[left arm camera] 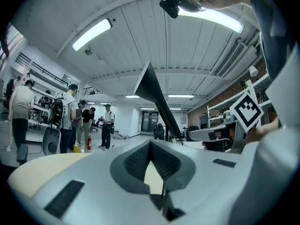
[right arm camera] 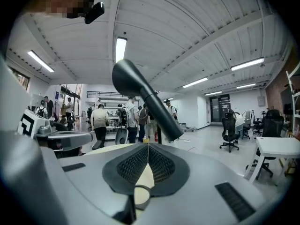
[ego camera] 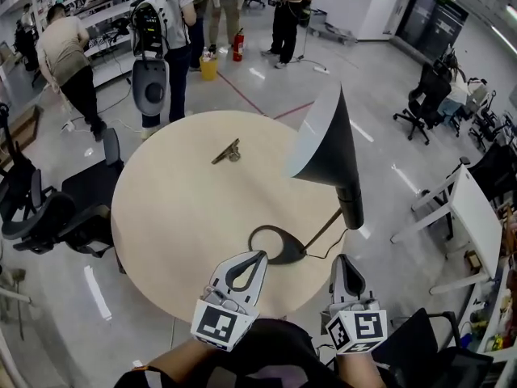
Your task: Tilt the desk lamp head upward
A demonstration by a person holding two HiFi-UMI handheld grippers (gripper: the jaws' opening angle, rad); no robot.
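- Counter (ego camera: 178, 208): round, pale wood top, set on an open workroom floor.
- Desk lamp, black throughout: flat oval base (ego camera: 276, 244) resting on the near part of the counter, right of centre, close to the near edge.
- Thin stem (ego camera: 323, 231): slanting up from the base toward the right, meeting the narrow end of the lamp head.
- Lamp head (ego camera: 325, 140): long cone held above the right side of the counter, narrow end near and low, wide mouth far and high, pale inner face turned left.
- Left tongs (ego camera: 258, 255): shut tip to tip, nothing gripped; only bare counter visible through the gap behind the tips. Tips just beside the near left rim of the base; contact not determinable.
- Right tongs (ego camera: 346, 259): likewise closed with the tips together, empty. Placed at the near right edge of the counter, right of the base and just near of the head's narrow end, apart from the lamp.
- Both tongs side by side, pointing toward the far side across the counter.
- Small brownish object (ego camera: 227, 153): lying on the far half of the counter, well apart from the lamp; kind not determinable.
- Far of the counter: several people (ego camera: 170, 23) standing, a red fire extinguisher (ego camera: 238, 47) and a yellow bucket (ego camera: 208, 68) on the floor.
- Left of the counter: black office chairs (ego camera: 56, 217). Right: a white desk (ego camera: 472, 208).
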